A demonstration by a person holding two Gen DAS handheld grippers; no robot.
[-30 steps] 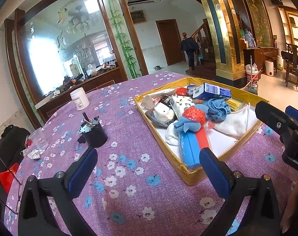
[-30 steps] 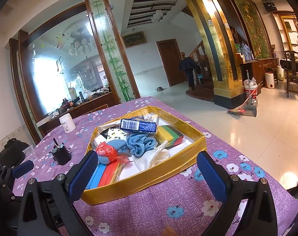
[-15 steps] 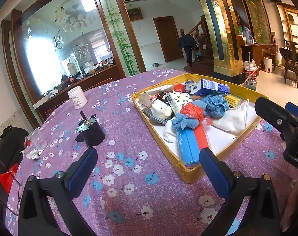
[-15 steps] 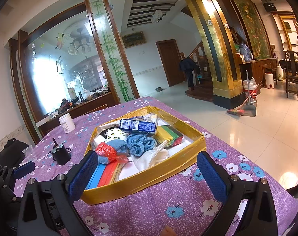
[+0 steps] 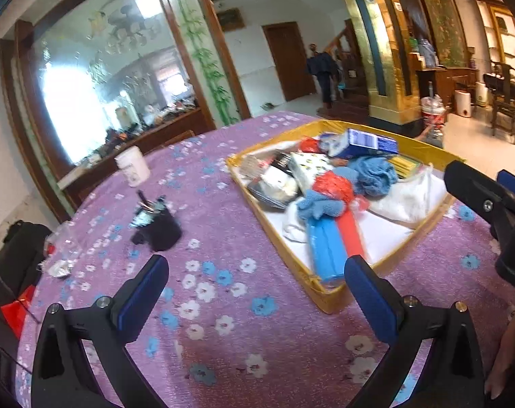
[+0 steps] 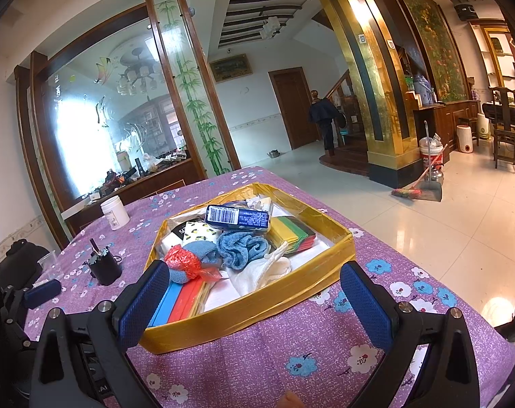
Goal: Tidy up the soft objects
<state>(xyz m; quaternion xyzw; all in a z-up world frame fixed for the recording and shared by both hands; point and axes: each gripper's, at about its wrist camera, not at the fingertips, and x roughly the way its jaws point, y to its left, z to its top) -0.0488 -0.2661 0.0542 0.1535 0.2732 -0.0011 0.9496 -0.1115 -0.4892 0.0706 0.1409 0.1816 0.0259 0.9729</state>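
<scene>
Apparently, yellow tray holds cloths, packets.

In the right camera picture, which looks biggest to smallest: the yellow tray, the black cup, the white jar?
1. Yellow tray, by far.
2. Black cup and white jar look about alike; the jar sits farther away, so I won't rank them.

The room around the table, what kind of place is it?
Probably a large family home's hall: a staircase, a broom on the tiled floor, a dining table with flowered cloth.
</scene>
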